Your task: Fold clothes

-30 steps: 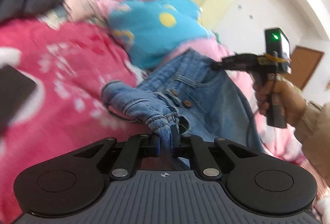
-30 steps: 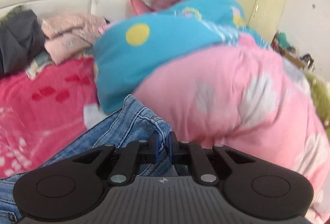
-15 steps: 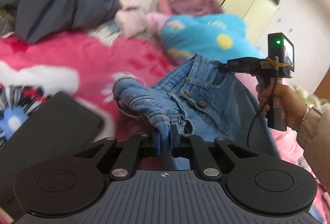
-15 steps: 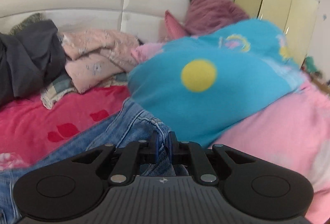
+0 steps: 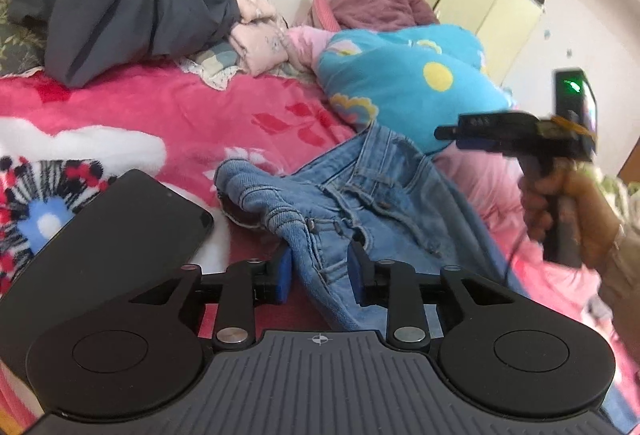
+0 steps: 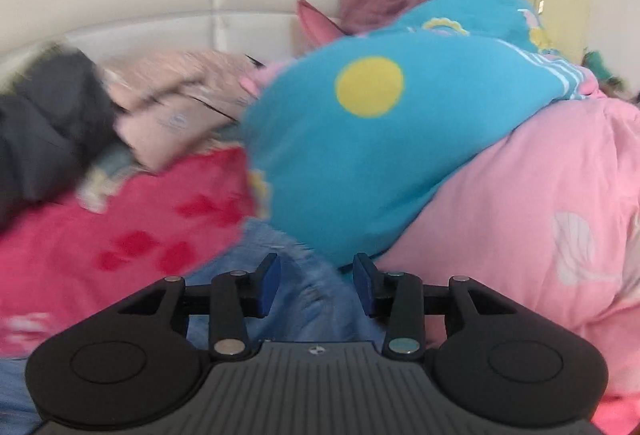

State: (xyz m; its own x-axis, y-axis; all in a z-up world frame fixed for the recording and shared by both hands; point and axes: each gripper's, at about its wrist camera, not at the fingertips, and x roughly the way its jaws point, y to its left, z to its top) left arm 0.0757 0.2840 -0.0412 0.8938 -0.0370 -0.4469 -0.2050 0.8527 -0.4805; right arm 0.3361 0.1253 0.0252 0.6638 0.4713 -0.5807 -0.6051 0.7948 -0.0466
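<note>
Looking down the left gripper (image 5: pixel 319 269), its jaws are spread apart with a fold of the jeans (image 5: pixel 372 203) lying loose between them, not pinched. The right gripper (image 6: pixel 316 283) is released too, jaws wide, with blurry denim just under and ahead of it.

The jeans lie on the bed (image 5: pixel 168 115), waistband end up toward 1 o'clock from the left gripper and the bulk running down past it toward 5 o'clock, so the long axis goes roughly from 1 to 7. One bunched corner of the waistband flops over at about 11 o'clock. The left gripper is right on top of the fabric, so I'd say it's the nearer one to that bunched bit; the right one, seen from the left wrist camera, hovers off the far edge at about 2 o'clock.

Stuff around: a phone (image 5: pixel 120 231) sits flat at 9 o'clock, just beside the jeans. A blue pillow (image 5: pixel 400 91) butts against the waistband end at 1 o'clock, with a pink quilt (image 6: pixel 540 195) beside it. A dark jacket (image 5: pixel 120 3) is heaped well off at 11.

Can't tell whether the jeans are mid-fold or just set down.
</note>
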